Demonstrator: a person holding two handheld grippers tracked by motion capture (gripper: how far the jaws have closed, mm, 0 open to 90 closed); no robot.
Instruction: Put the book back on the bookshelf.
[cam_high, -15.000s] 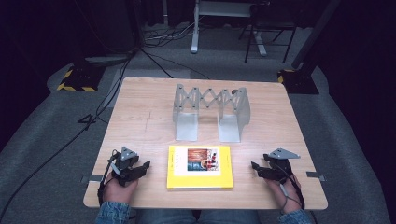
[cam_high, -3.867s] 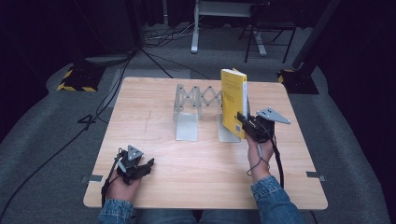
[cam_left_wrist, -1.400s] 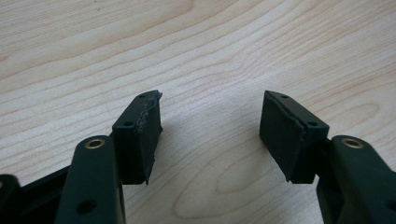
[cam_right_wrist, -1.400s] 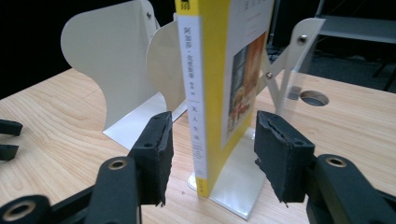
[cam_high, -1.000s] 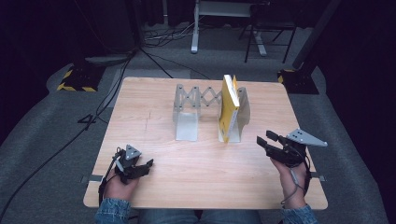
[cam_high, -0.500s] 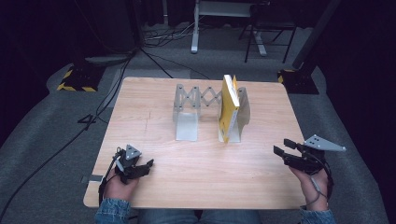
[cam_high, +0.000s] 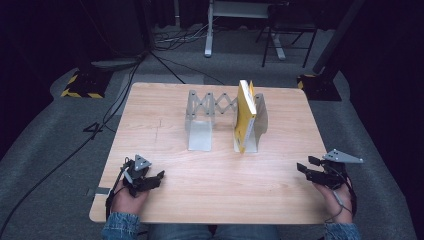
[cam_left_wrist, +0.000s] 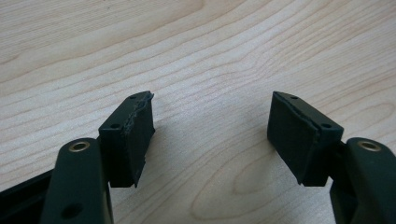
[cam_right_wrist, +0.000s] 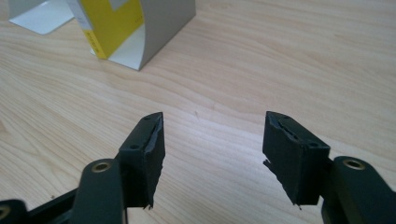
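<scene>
A yellow book (cam_high: 245, 115) stands upright in the right end of a grey folding metal rack (cam_high: 200, 135) at the middle back of the wooden table (cam_high: 220, 185). My right gripper (cam_high: 305, 165) hovers at the table's right front edge, well away from the book. Its jaws have just been opening and nothing is between them. In the right gripper view the gripper (cam_right_wrist: 214, 116) faces bare wood, with the book (cam_right_wrist: 112, 23) and rack (cam_right_wrist: 163, 28) at the upper left. My left gripper (cam_high: 157, 180) rests at the front left. Its jaws (cam_left_wrist: 212, 100) have also just been opening over bare wood.
Grey carpet surrounds the table. Cables (cam_high: 125, 95) trail over the floor at the left. Black-and-yellow weighted bases (cam_high: 80, 85) and metal stand legs (cam_high: 272, 40) are beyond the far edge. The rack's left bay holds nothing.
My right hand has drawn back from the rack toward the right front edge of the table and sunk lower. The book stays in the rack. My left hand has kept still.
</scene>
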